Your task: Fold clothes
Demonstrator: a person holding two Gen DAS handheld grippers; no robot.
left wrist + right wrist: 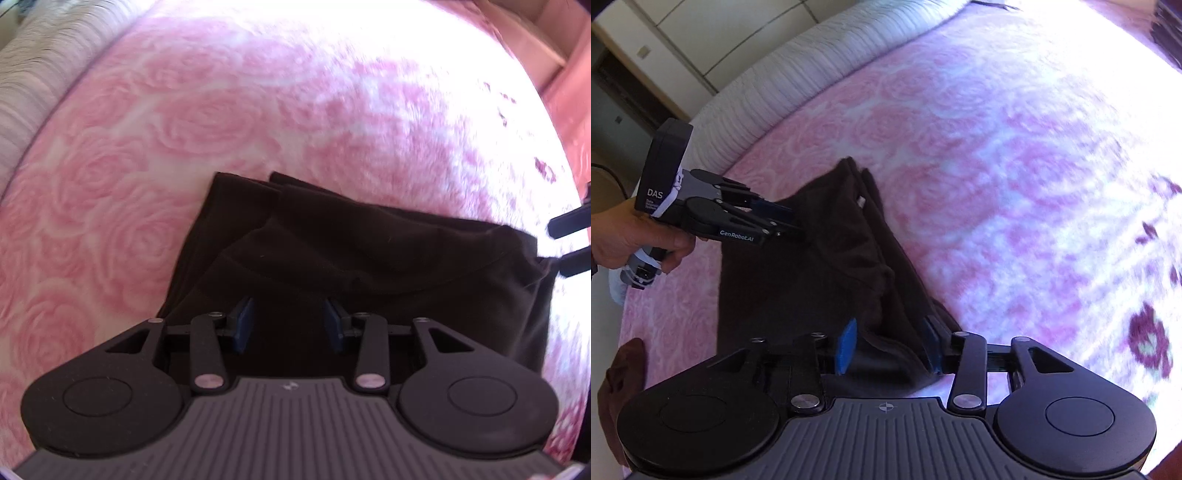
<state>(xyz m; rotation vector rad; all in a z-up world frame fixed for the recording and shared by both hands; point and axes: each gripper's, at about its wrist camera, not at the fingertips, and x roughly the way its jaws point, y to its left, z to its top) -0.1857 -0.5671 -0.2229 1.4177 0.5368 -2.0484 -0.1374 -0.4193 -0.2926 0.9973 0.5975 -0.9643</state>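
Note:
A dark brown garment lies folded on the pink rose-patterned bedspread. My left gripper hangs over its near edge, blue pads apart and no cloth pinched between them. In the right wrist view the garment runs from my right gripper toward the upper left. The right jaws stand open with the garment's near corner lying loose between the pads. The left gripper, held by a person's hand, hovers at the garment's far left edge. The right gripper's fingers show at the garment's right corner.
A pale ribbed mattress edge borders the bedspread at the top left. A second brown cloth lies at the bed's lower left edge. White cupboard doors stand beyond the bed. Sunlight washes out the right side of the bedspread.

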